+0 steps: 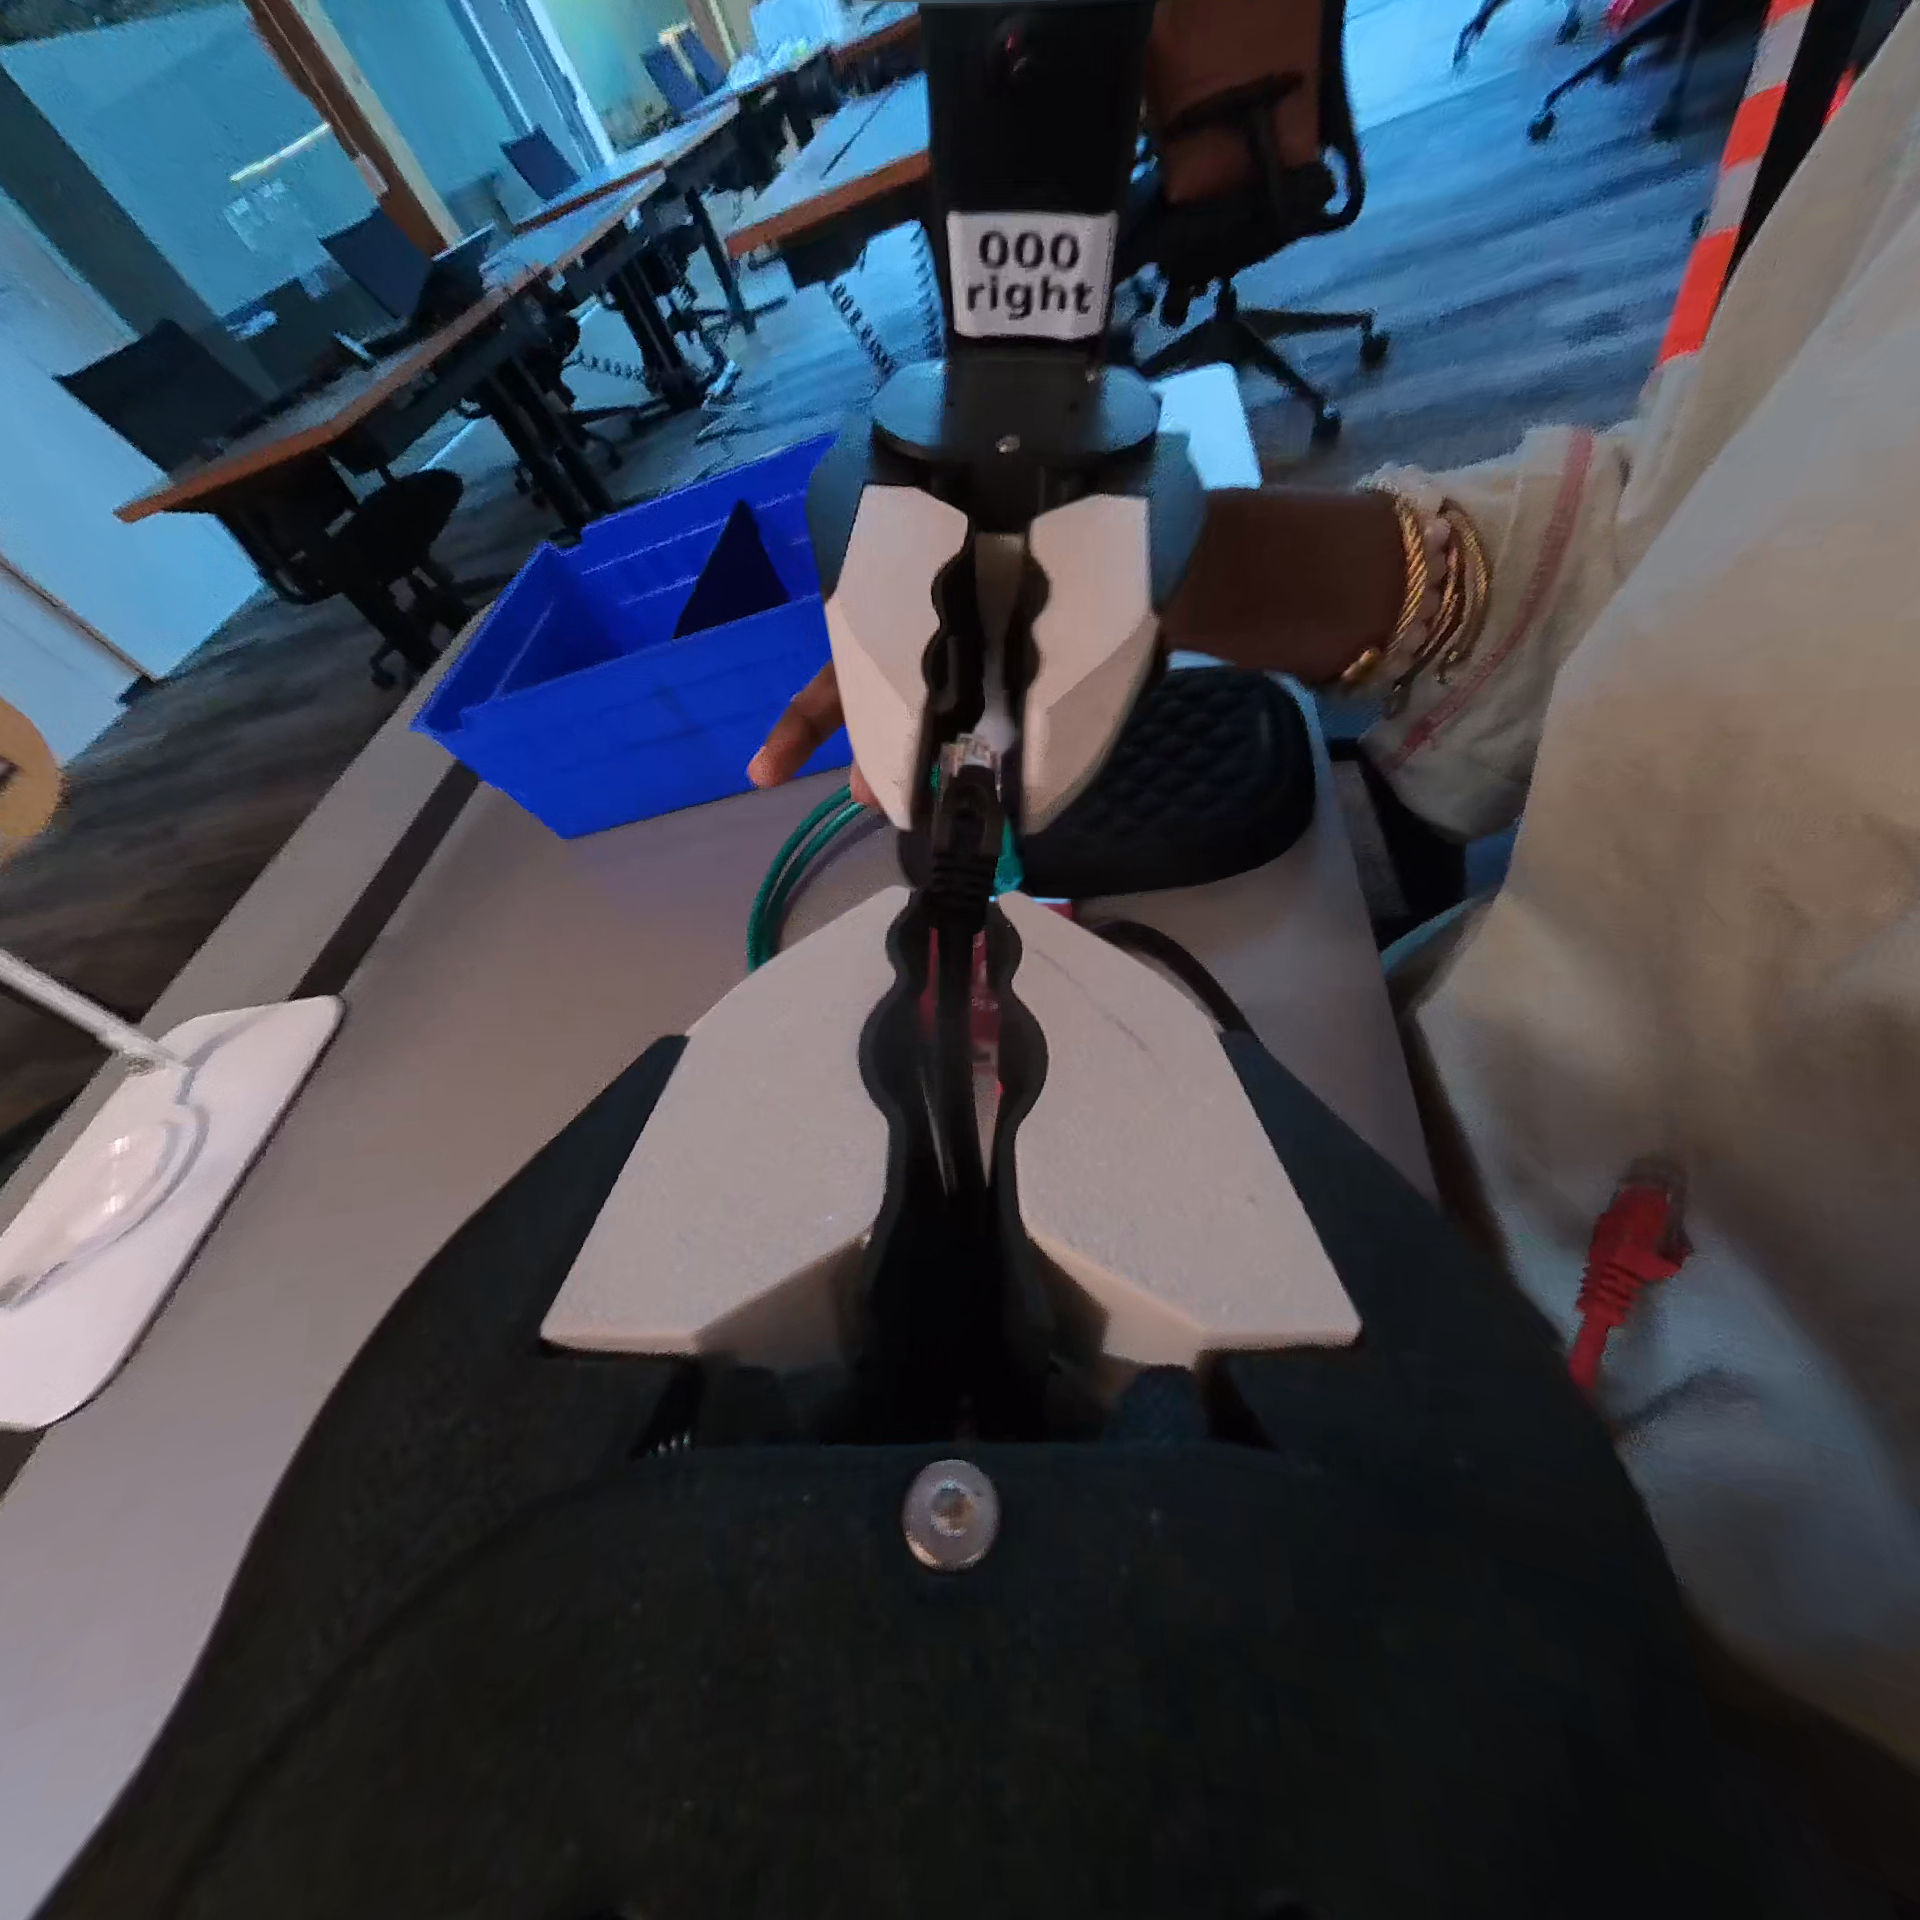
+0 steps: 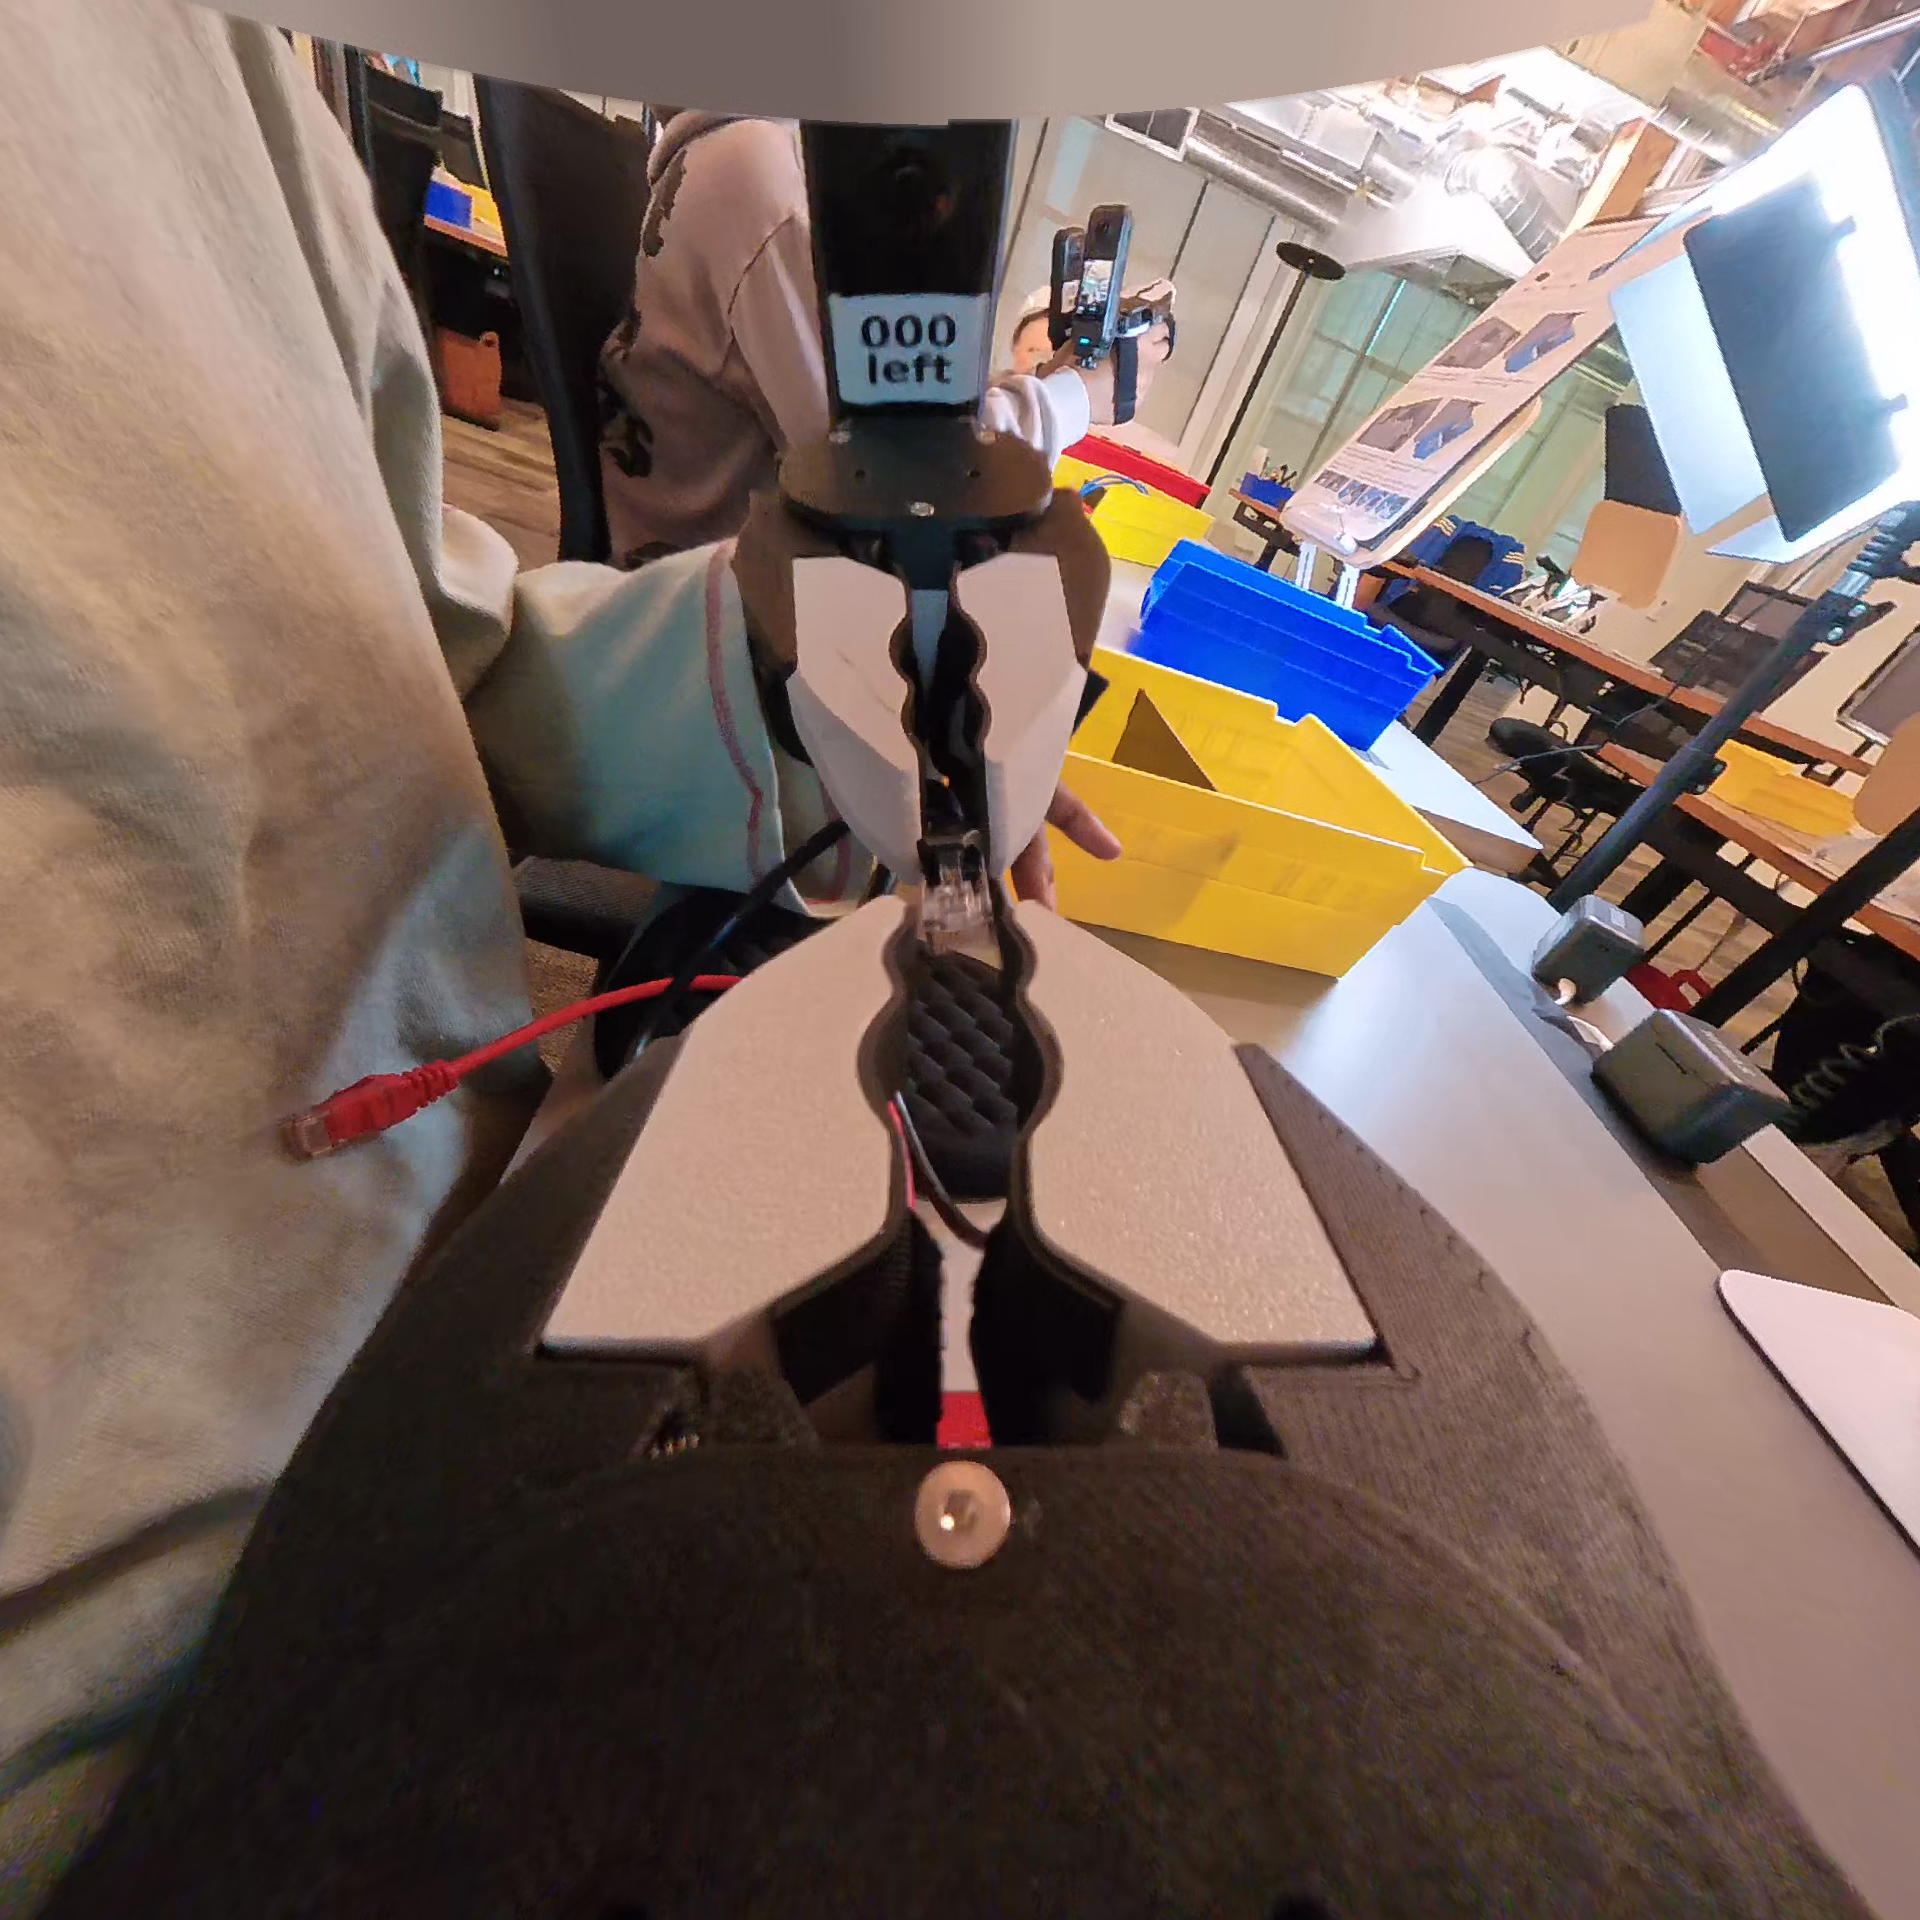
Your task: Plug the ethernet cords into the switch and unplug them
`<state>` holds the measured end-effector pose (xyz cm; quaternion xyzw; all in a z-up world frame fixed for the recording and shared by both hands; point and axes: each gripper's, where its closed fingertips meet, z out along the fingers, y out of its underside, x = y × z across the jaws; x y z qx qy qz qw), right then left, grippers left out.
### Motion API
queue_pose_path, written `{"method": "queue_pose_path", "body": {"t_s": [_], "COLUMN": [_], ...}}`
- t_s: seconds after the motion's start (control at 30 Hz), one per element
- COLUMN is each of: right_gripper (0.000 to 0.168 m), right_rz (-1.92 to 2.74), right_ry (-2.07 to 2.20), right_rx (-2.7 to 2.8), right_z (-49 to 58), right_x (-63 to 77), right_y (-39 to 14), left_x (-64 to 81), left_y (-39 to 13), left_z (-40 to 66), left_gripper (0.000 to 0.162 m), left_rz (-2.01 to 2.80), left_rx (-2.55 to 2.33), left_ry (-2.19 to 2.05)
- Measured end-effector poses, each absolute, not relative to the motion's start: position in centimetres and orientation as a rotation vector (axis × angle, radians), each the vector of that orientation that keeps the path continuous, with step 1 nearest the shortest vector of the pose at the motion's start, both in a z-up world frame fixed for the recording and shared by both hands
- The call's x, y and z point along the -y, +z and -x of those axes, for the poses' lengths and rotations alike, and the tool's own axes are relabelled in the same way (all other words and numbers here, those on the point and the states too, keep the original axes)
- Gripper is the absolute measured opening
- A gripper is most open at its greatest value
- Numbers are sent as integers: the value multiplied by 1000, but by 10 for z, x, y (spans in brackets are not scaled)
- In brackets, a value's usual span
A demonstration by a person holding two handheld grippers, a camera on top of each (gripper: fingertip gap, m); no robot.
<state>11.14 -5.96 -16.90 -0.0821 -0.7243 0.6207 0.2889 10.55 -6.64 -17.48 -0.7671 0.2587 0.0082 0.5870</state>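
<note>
a: what has the left gripper got?

b: its two grey fingers are pressed together on the black ethernet cord, just behind the boot, so the clear plug sticks out in front. gripped that far forward, i'd say, the plug stays stiff enough to aim.

a: and the right gripper?

b: it faces the other one, tip to tip. its fingers sit close together around the clear plug, but whether they actually pinch it, i cannot tell. it looks like a handover or a re-grip in mid-air.

a: where's the switch?

b: not in either view. a red ethernet cord hangs loose against the person's cream sweatshirt, and a green ethernet cord loops on the grey table beside the blue plastic bin. so no plugging is under way yet, by my reading.

a: risk?

b: the latch tab could snag or twist.
</note>
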Motion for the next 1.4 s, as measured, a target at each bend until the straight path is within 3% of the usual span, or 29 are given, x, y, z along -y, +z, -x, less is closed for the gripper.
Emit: {"method": "queue_pose_path", "body": {"t_s": [0.07, 0.17, 0.4, 0.53, 0.7, 0.87, 1.4], "right_gripper": [44, 70, 100, 95, 71, 69, 68], "right_rz": [250, 375, 577, 554, 519, 527, 398], "right_ry": [1622, 1444, 872, 735, 801, 887, 1217], "right_rx": [1939, 2084, 2474, 2542, 2512, 2496, 2179], "right_z": [-110, -108, -112, -107, -100, -99, -108], "right_x": [53, 31, -8, -14, -10, -6, 6], "right_y": [-169, -191, -289, -319, -318, -315, -251], "left_x": [75, 98, 157, 181, 164, 118, 57], "left_y": [-167, -146, -118, -123, -167, -210, -217], "left_z": [-95, -77, -23, 8, -2, -30, -76], "left_gripper": [9, 9, 10, 9, 9, 10, 10], "left_rz": [1831, 1885, 2042, 2166, 2242, 2237, 2133], "left_rx": [-620, -619, -536, -470, -524, -601, -657], "left_ry": [101, 189, 473, 666, 556, 341, -118]}}
